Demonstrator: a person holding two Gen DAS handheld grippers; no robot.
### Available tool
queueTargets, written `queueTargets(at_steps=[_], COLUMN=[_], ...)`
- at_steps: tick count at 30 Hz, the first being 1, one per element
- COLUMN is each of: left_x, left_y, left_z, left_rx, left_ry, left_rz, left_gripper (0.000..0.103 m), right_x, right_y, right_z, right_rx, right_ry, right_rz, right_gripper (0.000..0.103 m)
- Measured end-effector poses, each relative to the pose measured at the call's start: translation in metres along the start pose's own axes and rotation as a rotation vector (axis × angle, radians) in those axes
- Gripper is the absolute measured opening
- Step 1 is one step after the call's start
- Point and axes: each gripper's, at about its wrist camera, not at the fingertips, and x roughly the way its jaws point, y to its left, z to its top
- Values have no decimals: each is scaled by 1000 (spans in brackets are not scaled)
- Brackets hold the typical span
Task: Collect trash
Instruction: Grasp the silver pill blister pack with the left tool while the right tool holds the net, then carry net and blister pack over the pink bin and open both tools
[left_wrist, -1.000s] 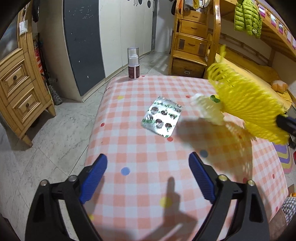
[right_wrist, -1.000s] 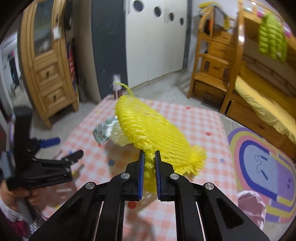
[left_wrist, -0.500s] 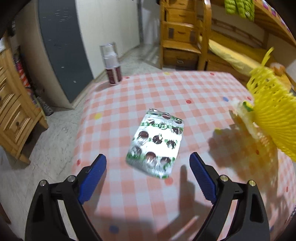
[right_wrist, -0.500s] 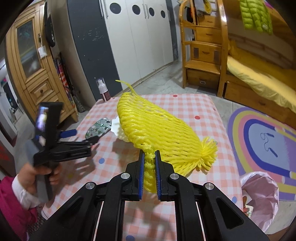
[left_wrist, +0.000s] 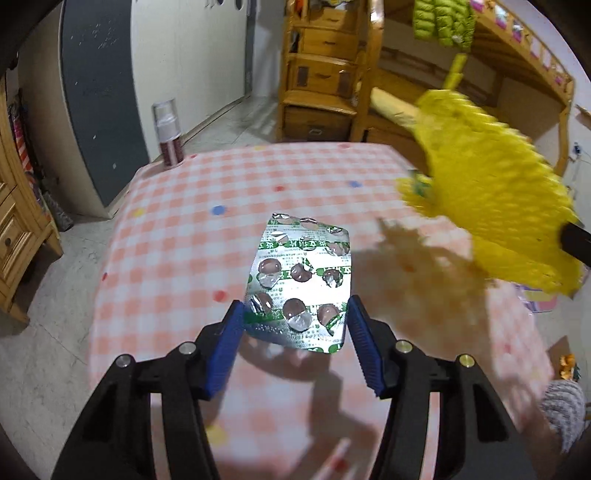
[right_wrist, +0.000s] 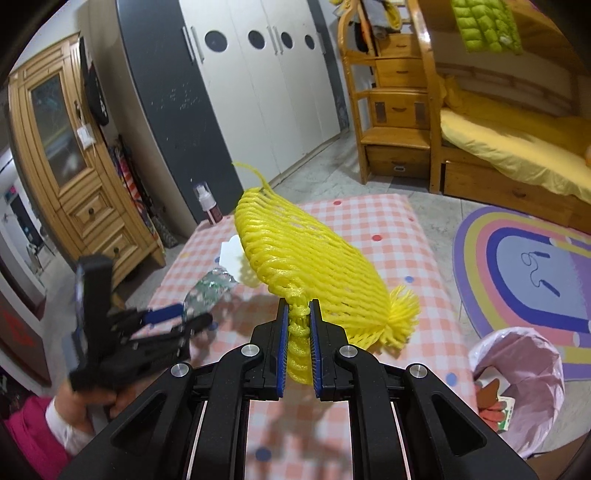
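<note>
The blister pack (left_wrist: 301, 280) is a silver foil sheet with green print and burst, emptied pockets, lying flat on the checked tablecloth (left_wrist: 177, 221) with its near end between the blue pads of the left gripper (left_wrist: 295, 325), whose fingers are spread to either side of it, just beside its edges; contact cannot be told. The yellow foam net (right_wrist: 306, 266) is a long woven mesh sleeve with a frayed tuft, lifted above the table ahead of the right gripper (right_wrist: 298, 321), whose fingers pinch its bunched edge. Right of those fingers, a pink-lined bin (right_wrist: 524, 373) stands on the floor.
</note>
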Motion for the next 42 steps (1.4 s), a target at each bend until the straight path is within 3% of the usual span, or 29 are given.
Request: queueTargets(at_steps=[7,13,16,22,24,26,30,39,40,42], left_x=[-60,-73,-69,-51,-40,-33,-18,19,21,28], left_y=[-78,-129,-155,-209,-221,-233,-266,-339,-346,-357], left_z=[-18,-13,-7,-2,0,1,7,10,10,13], left_rx=[77,115,142,221,228,243,320,474,480,486], left_ry=[-95,-119,-109,-80,-58,-38,-11,52,52,62], left_rz=[-38,-121,-167,-212,-223,-236,-259,-370,-374,-376], left_gripper=[55,55,55,56,56,56,56,58,59,84], right_x=[-59,-106,-114,-90,-76,-66,-71,-126,-130,-139], right_y=[-36,-89,-123,-186,-212,-233,-259,-272,-274,-275], right_z=[-16,-38,-54,-83,-93,-98,-102,-111,-111,-110], right_rx=[84,216,305,444,506,544,598,617,618,616], right_ry=[-61,-97,-81,-11,19,39,13,-74,-82,-94], right_rz=[-25,-108,-161,-270,-255,-281,-292,-320,-326,-337], right_gripper=[11,11,11,11,15,29,44,46,49,51])
